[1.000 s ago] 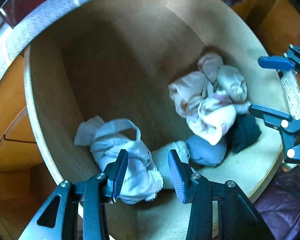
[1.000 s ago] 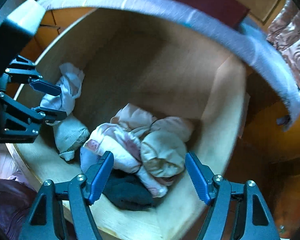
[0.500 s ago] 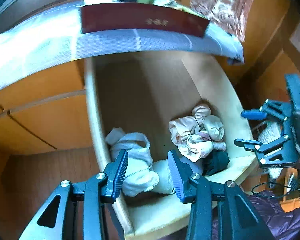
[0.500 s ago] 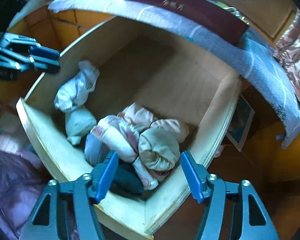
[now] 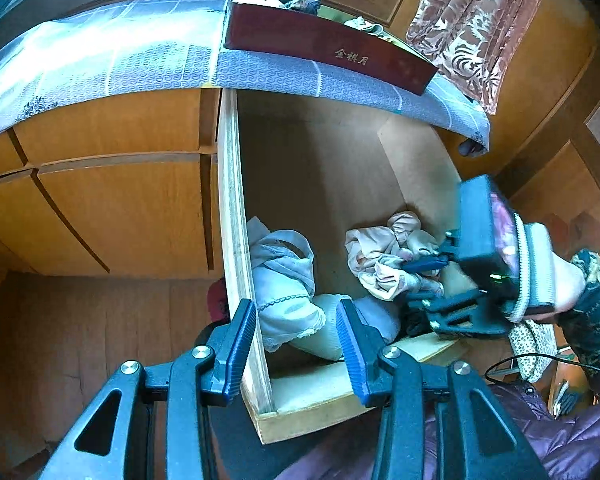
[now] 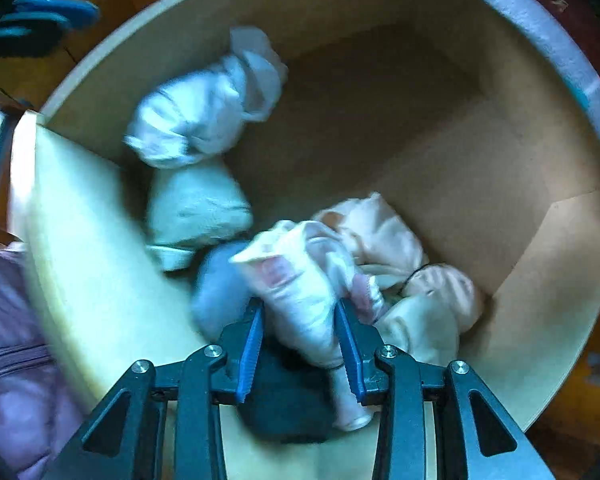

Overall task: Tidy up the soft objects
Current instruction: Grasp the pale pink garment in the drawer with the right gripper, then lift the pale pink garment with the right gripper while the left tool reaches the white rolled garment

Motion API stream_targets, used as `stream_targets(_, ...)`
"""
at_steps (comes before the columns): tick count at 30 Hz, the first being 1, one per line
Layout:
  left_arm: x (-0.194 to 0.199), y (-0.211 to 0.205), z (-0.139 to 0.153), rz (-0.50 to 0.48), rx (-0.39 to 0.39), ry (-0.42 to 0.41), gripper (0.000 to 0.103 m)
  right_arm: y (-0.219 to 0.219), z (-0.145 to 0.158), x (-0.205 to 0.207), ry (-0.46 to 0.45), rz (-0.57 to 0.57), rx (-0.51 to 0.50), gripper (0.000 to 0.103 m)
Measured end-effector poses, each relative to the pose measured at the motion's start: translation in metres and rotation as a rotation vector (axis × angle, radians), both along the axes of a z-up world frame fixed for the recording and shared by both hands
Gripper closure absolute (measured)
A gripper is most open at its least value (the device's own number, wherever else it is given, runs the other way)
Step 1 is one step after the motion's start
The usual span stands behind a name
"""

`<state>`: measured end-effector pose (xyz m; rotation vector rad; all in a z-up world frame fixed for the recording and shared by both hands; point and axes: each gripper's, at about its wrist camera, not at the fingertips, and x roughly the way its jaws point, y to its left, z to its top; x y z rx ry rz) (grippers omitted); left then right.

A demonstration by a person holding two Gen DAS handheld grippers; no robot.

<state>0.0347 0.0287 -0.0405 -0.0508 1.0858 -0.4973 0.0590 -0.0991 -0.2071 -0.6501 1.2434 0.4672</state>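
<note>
An open wooden drawer (image 5: 230,200) (image 6: 80,220) holds soft clothes. A white bundle (image 5: 284,280) (image 6: 204,120) and a pale roll (image 6: 196,208) lie at its left. At its right is a pale pink pile (image 5: 380,248) over a blue-grey piece (image 6: 220,292) and a dark piece (image 6: 288,400). My right gripper (image 6: 298,312) (image 5: 416,282) reaches down into that pile. Its jaws are closing on a pale pink cloth roll (image 6: 300,280), with both pads against it. My left gripper (image 5: 296,320) hovers open over the drawer's front left corner, holding nothing.
A dark red box (image 5: 324,52) sits on the blue patterned cover (image 5: 140,64) above the drawer. Closed wooden cabinet fronts (image 5: 100,200) are to the left. A purple jacket (image 5: 560,440) (image 6: 8,320) lies in front of the drawer. A patterned curtain (image 5: 472,20) hangs at upper right.
My left gripper lifted up and back out of the drawer toward its left side. My right gripper dropped into the pink pile and its jaws narrowed around the pink roll.
</note>
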Motion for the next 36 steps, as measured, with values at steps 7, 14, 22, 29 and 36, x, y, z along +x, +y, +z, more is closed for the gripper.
stream_targets(7, -0.005, -0.015, 0.003, -0.071, 0.018, -0.016, 0.061, -0.011, 0.024, -0.006, -0.039, -0.049, 0.069, 0.092)
stream_targets(14, 0.006, -0.052, -0.003, -0.139, 0.091, 0.002, 0.061, -0.042, 0.055, -0.012, -0.101, -0.152, 0.162, 0.092)
stream_targets(22, 0.038, -0.077, -0.031, -0.056, 0.213, 0.134, 0.059, -0.06, 0.079, -0.021, -0.152, -0.165, 0.233, 0.092)
stream_targets(29, 0.045, -0.081, -0.041, 0.033, 0.265, 0.275, 0.041, -0.073, 0.095, -0.024, -0.175, -0.139, 0.293, 0.092)
stream_targets(36, 0.048, -0.067, -0.057, 0.221, 0.225, 0.435, 0.032, -0.085, 0.105, -0.028, -0.179, -0.095, 0.37, 0.092)
